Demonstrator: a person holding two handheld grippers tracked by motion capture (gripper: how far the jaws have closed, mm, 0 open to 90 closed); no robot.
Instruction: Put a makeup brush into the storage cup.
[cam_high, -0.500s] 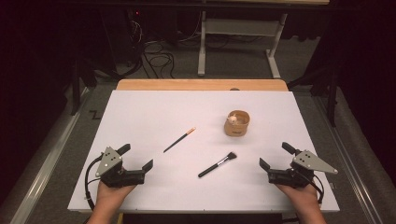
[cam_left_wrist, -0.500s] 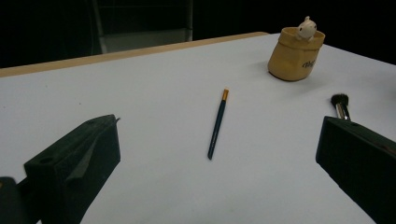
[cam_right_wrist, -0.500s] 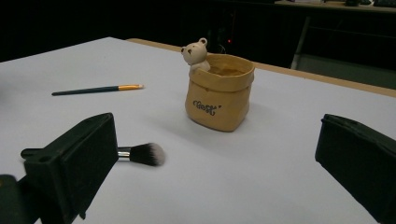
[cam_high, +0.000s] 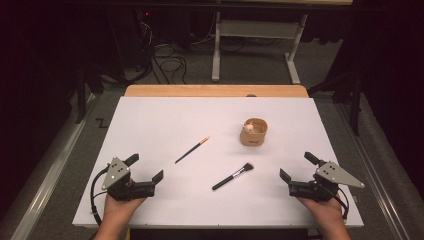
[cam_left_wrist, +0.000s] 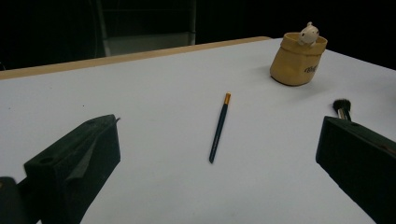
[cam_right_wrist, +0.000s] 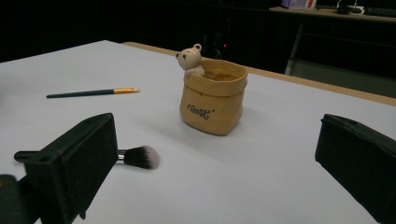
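A tan bag-shaped pot (cam_high: 253, 132) (cam_left_wrist: 297, 59) (cam_right_wrist: 214, 95) with a small bear figure on its rim stands upright right of the table's middle. A thin dark brush with an orange end (cam_high: 192, 149) (cam_left_wrist: 219, 126) (cam_right_wrist: 92, 93) lies left of it. A black makeup brush with a fluffy tip (cam_high: 233, 176) (cam_left_wrist: 341, 108) (cam_right_wrist: 138, 157) lies nearer the front. My left gripper (cam_high: 145, 168) rests open at the front left, nothing between its jaws. At the front right my right gripper (cam_high: 298, 166) also stands open and holds nothing.
The white table top (cam_high: 150, 120) has a wooden strip (cam_high: 215, 90) along its far edge. Beyond it stand a desk frame (cam_high: 255, 45) and loose cables (cam_high: 167, 60) on the dark floor.
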